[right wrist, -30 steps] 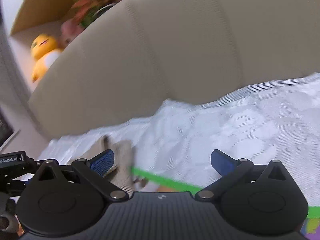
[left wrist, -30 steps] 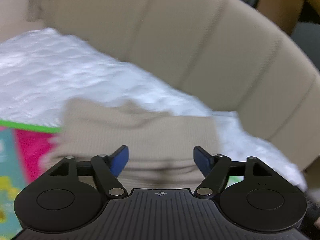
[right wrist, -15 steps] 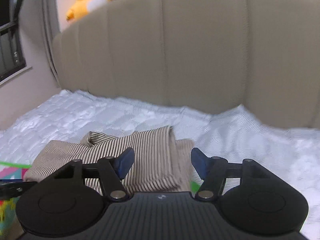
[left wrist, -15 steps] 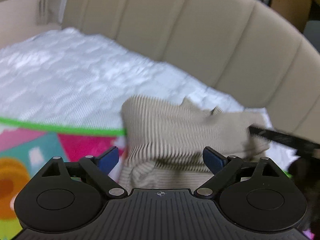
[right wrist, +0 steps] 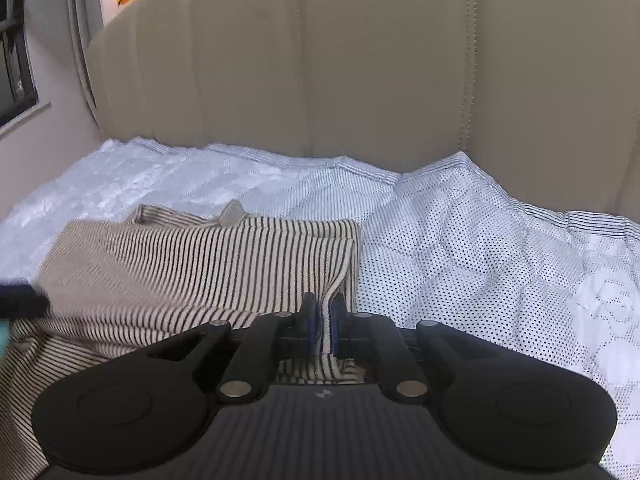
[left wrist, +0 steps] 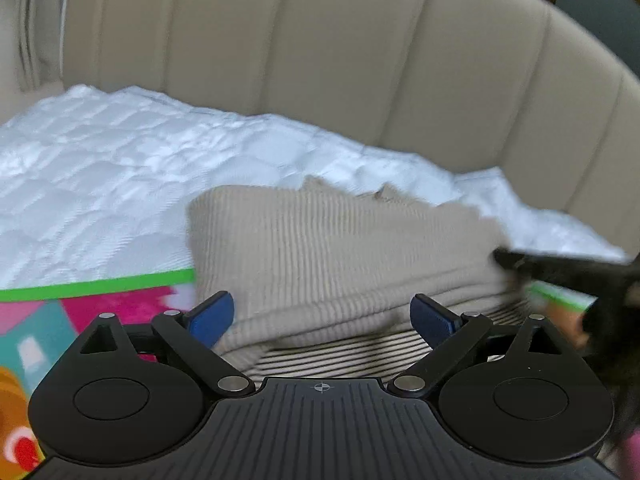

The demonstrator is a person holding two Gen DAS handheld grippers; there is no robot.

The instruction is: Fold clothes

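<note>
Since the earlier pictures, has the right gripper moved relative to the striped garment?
Yes. The right gripper has come onto the striped garment's right edge and its jaws have just closed on the fabric, before the headboard.

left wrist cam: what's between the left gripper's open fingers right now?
Left wrist view: the folded striped garment lies between the left gripper's open fingers, pads clear of it.

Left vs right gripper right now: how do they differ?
The left gripper is open, its fingers wide apart; the right gripper is shut. The left holds nothing, poised over the striped shirt; the right pinches the shirt's edge. The left's jaws have just been opening, the right's closing. Both are black with blue fingers.
</note>
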